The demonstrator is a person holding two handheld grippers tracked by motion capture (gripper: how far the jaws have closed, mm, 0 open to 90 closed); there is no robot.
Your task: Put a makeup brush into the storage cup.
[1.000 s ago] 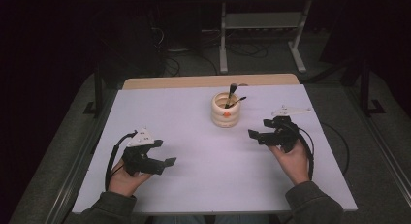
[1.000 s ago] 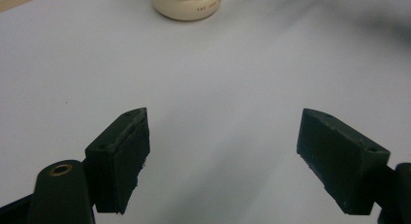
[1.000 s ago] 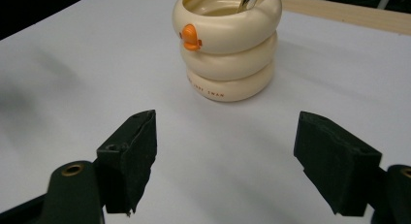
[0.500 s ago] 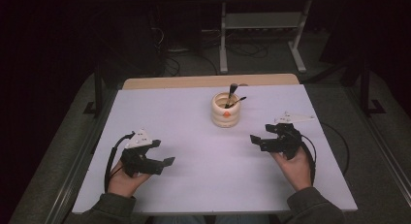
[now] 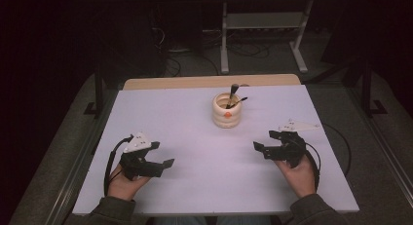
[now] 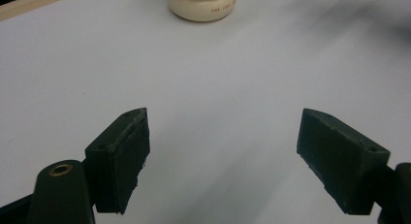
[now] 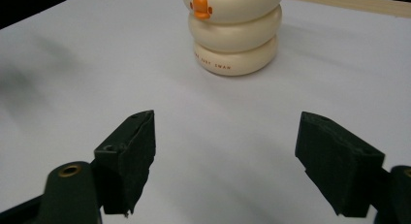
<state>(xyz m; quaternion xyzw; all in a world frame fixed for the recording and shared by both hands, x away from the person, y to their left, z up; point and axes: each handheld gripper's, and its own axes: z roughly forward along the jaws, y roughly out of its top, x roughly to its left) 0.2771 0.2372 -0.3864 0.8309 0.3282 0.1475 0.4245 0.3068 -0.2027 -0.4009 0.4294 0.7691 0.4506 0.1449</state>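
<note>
A cream ringed pot [image 5: 227,110] stands upright on the white bench [image 5: 195,127], toward the far side and about midway between left and right. An orange mark sits on its near face, and two dark brushes [image 5: 234,94] stick up out of it, leaning to the right.

The left gripper [image 5: 163,154] is at the near left of the bench, held in the person's left hand [image 5: 125,183]. Its jaws are spread wide with nothing between them, and they point right and a little toward the far side. In the left gripper view the pot's base [image 6: 202,6] is at the top edge, well apart from the jaws.

The right gripper [image 5: 260,148] is at the near right, held in the right hand [image 5: 297,171], jaws also spread wide and empty, pointing left. In the right gripper view the pot [image 7: 233,32] stands ahead of the jaws, its orange mark facing the camera, with bare bench between them.
</note>
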